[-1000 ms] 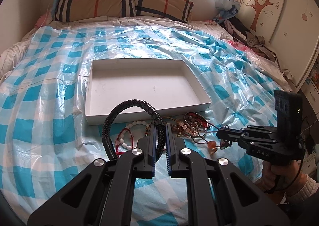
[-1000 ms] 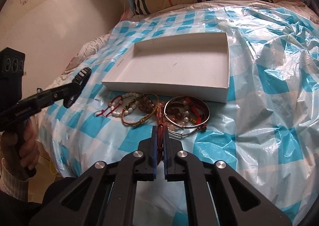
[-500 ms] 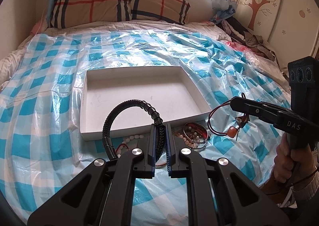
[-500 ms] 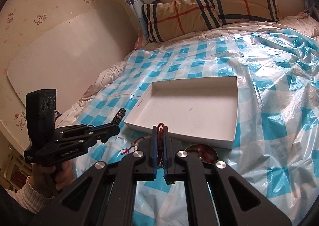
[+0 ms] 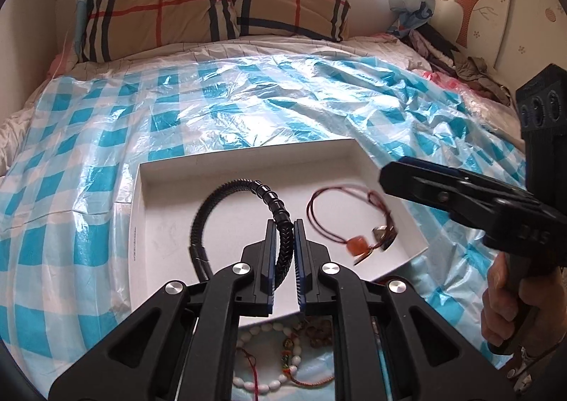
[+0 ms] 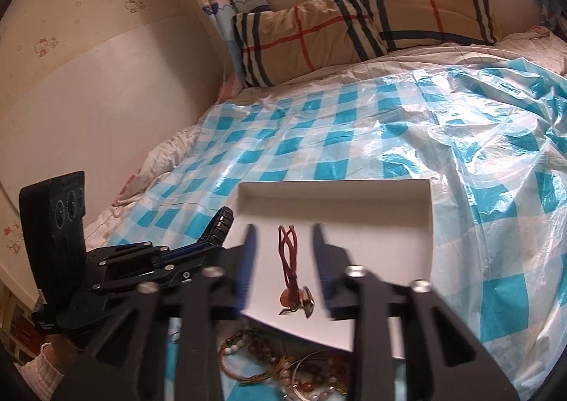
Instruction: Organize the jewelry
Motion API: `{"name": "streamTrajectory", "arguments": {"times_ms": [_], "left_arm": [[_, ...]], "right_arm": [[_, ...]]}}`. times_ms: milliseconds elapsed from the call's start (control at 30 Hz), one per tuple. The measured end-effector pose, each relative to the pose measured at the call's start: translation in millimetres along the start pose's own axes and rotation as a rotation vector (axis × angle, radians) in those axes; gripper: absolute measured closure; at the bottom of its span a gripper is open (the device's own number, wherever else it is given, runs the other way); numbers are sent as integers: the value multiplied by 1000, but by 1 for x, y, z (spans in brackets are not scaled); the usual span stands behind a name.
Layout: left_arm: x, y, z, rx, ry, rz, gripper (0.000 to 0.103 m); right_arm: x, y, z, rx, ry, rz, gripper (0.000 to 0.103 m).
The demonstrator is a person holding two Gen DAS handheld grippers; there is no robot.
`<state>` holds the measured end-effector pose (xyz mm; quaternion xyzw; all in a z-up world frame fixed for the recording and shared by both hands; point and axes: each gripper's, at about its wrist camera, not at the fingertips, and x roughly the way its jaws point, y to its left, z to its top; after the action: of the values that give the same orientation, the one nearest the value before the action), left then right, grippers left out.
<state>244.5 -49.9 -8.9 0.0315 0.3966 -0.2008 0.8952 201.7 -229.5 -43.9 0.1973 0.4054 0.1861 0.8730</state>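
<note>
Your left tool, low in the centre of its own view, is clamped on a black braided bracelet whose loop arches up and to the left over the white tray. Your right tool is opening, its jaws blurred and standing wide with nothing pressed between them; the red cord necklace with an orange bead hangs loose in the gap, over the tray's floor. The tray lies on the bed's blue-checked plastic sheet. At the bottom of both views, a heap of beaded bracelets sits just in front of the tray.
</note>
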Motion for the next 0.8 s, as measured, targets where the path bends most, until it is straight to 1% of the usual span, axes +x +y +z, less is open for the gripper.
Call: {"name": "streamTrajectory", "arguments": {"times_ms": [33,100,233,267,400,533,567,667,733,800], "left_arm": [[8,2,1,-1,17,13,93],[11,6,2,-11,24,2,88],[-7,16,-6,-25,-3,29,77],[-13,21,-10,-37,-5,33,76],[-35,42,-36,-77,11,64,71],[-41,54,-72,-94,79,71,67],[-41,54,-81,-93,95,68,66],[-42,49,-102,-80,118,37,59],[-43,41,-108,-58,117,26,50],[-38,35,-111,-36,124,37,48]], "right_arm": [[1,-3,-1,8,3,-12,36],[-6,-6,-5,5,-6,-17,36],[-20,-3,-20,-18,19,-26,36],[-23,-2,-26,-19,30,-23,36],[-33,0,-51,-24,83,-21,36],[-36,-6,-76,-15,139,-49,36],[-37,-8,-80,-9,149,-52,36],[-36,-9,-91,-6,176,-55,36],[-34,-4,-95,-24,186,-42,36],[-28,6,-95,-56,195,-21,36]]}}
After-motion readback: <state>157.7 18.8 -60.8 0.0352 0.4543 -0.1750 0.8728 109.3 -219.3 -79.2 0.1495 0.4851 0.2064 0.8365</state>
